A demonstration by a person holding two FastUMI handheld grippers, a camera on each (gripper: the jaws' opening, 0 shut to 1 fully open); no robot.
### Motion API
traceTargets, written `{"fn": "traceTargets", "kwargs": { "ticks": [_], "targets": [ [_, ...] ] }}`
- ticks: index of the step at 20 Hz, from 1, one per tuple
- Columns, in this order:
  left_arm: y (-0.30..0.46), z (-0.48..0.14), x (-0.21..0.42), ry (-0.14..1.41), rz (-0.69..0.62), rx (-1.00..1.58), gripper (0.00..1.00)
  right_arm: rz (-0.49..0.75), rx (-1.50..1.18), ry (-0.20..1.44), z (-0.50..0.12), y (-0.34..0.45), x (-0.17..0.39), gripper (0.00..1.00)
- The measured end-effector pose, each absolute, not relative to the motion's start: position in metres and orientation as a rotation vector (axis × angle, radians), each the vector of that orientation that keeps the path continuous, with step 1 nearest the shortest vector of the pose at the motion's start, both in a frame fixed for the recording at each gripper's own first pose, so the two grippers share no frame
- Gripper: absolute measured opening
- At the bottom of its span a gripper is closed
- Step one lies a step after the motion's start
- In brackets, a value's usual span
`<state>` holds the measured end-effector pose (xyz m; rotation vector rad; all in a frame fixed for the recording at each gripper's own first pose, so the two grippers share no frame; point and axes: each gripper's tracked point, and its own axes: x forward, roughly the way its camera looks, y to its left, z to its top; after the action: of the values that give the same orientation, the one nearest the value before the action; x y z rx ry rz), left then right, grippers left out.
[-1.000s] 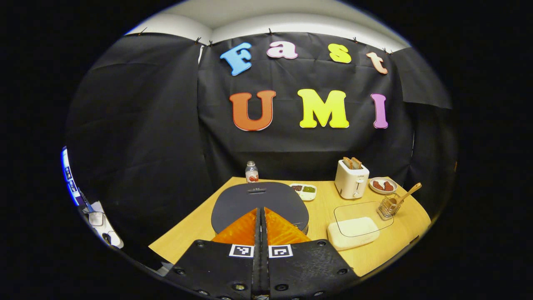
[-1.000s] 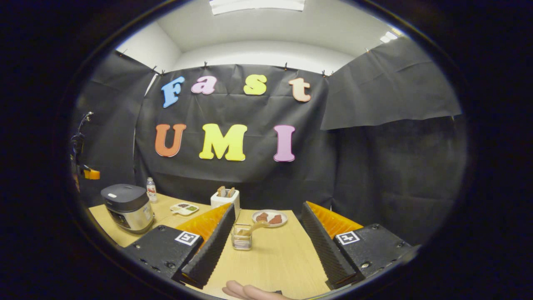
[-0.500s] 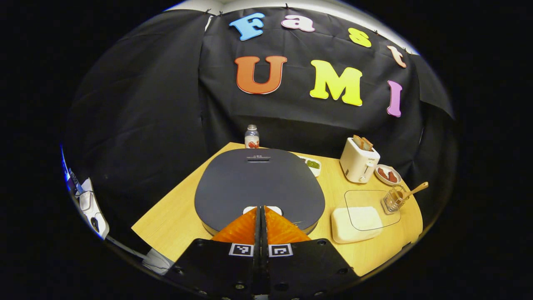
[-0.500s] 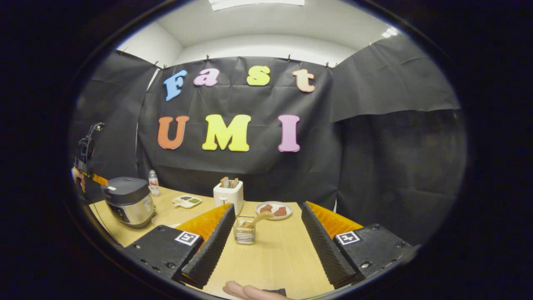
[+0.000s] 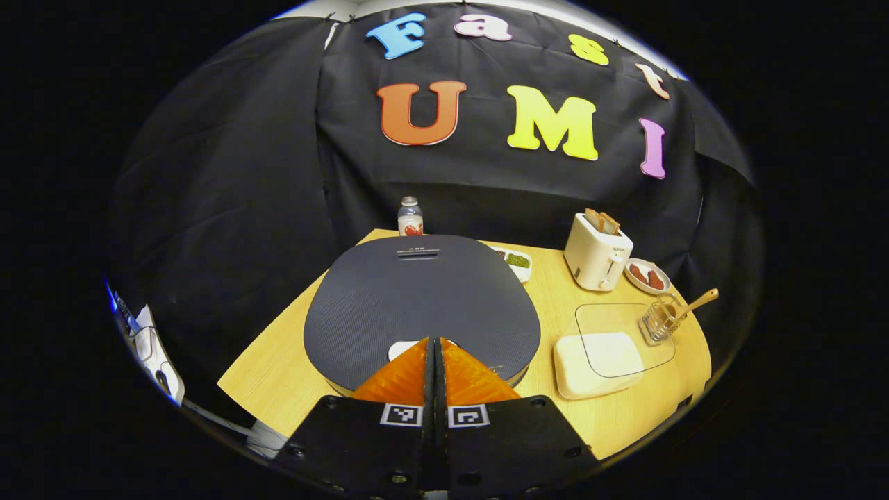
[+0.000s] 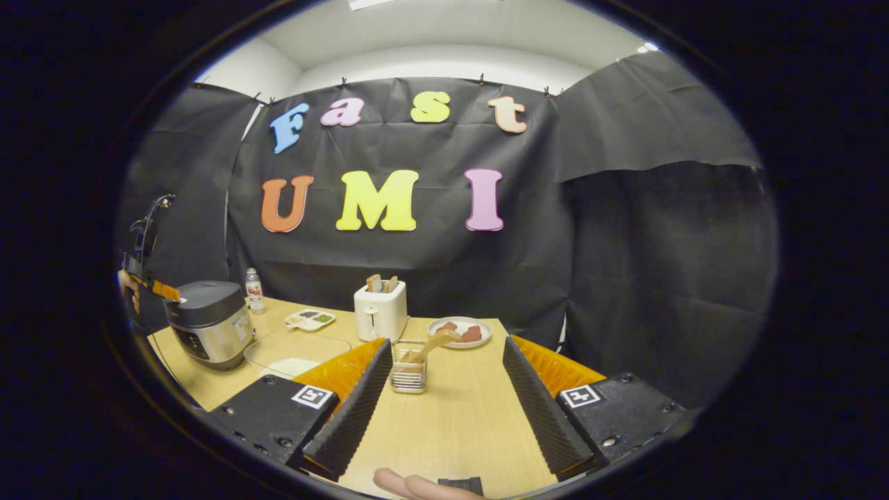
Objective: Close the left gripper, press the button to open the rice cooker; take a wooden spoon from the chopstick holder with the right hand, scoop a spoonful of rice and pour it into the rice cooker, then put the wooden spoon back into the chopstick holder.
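Observation:
The rice cooker has a dark grey lid, which is down. My left gripper is shut, and its tips rest over the white button at the lid's near edge. In the right gripper view the cooker stands at the far left. A wire chopstick holder holds the wooden spoon just beyond the fingers of my right gripper, which is open with nothing in it. The holder and the spoon sit at the table's right edge. A white rice box under a glass lid lies right of the cooker.
On the wooden table, a white toaster with toast, a plate of red pieces, a small divided dish and a bottle stand along the back. A person's fingers show at the lower edge of the right gripper view.
My left gripper has moved down and forward over the cooker lid until its shut tips cover the button. The right gripper has crept forward towards the holder, still open.

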<state>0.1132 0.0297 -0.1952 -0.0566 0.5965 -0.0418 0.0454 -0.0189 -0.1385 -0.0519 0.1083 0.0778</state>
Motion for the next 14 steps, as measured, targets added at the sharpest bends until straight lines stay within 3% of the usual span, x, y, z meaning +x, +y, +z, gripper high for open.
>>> {"fn": "traceTargets", "kwargs": {
  "ticks": [4, 8, 11, 12, 13, 14],
  "targets": [
    [0.030, -0.191, 0.113, 0.636, -0.064, -0.213, 0.00, 0.089, -0.029, 0.114, -0.144, -0.015, 0.043, 1.00],
    [0.032, -0.190, 0.116, 0.570, -0.035, 0.012, 0.00, 0.101, -0.039, 0.124, -0.153, -0.006, 0.044, 1.00],
    [0.034, -0.172, 0.112, 0.484, 0.003, 0.026, 0.01, 0.111, -0.058, 0.142, -0.162, 0.001, 0.044, 1.00],
    [0.037, -0.154, 0.105, 0.437, 0.027, 0.029, 0.15, 0.112, -0.065, 0.144, -0.164, 0.002, 0.045, 1.00],
    [0.044, -0.136, 0.101, 0.377, 0.062, 0.044, 0.07, 0.114, -0.073, 0.146, -0.167, 0.003, 0.046, 1.00],
    [0.045, -0.118, 0.092, 0.317, 0.072, 0.058, 0.30, 0.120, -0.080, 0.150, -0.171, 0.006, 0.047, 1.00]
  ]
}}
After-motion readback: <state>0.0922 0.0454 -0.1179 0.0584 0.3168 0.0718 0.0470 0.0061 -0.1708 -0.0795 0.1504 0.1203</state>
